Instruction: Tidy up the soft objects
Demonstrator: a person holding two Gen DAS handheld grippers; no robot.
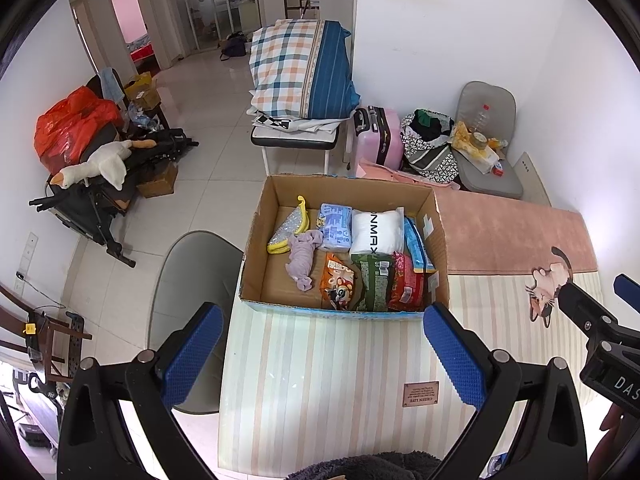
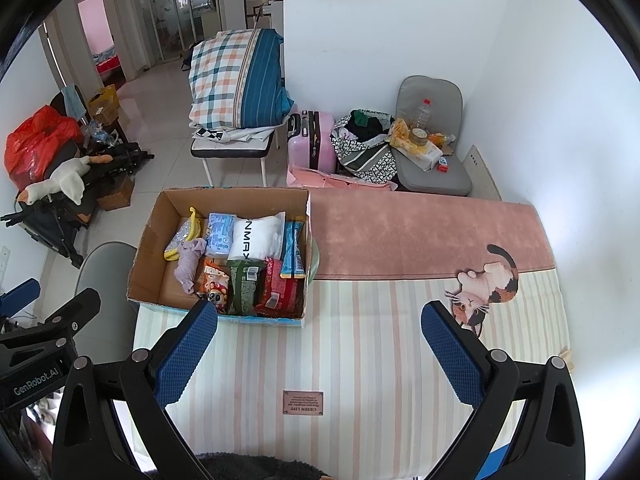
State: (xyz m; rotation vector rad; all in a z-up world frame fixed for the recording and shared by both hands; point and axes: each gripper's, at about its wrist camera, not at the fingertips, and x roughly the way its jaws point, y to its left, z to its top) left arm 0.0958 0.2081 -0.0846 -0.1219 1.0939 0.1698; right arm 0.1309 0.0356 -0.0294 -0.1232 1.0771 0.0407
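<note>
A cardboard box (image 1: 436, 236) stands on the striped mat (image 1: 320, 380), also in the right wrist view (image 2: 148, 252). It holds a white pillow pack (image 1: 376, 232), a blue tissue pack (image 1: 336, 226), a lilac cloth (image 1: 304, 256), a yellow banana toy (image 1: 302, 216) and snack bags (image 1: 374, 284). My left gripper (image 1: 320, 316) is open and empty just before the box's near wall. My right gripper (image 2: 320, 312) is open and empty over the mat, right of the box. A dark fuzzy thing (image 1: 368, 466) lies at the bottom edge.
A pink rug (image 2: 420, 232) with a cat picture (image 2: 484, 284) lies right of the box. A grey chair (image 1: 196, 280) stands left. A bench with a plaid pillow (image 1: 296, 72), a pink suitcase (image 1: 378, 136) and a goose plush (image 1: 96, 164) are beyond.
</note>
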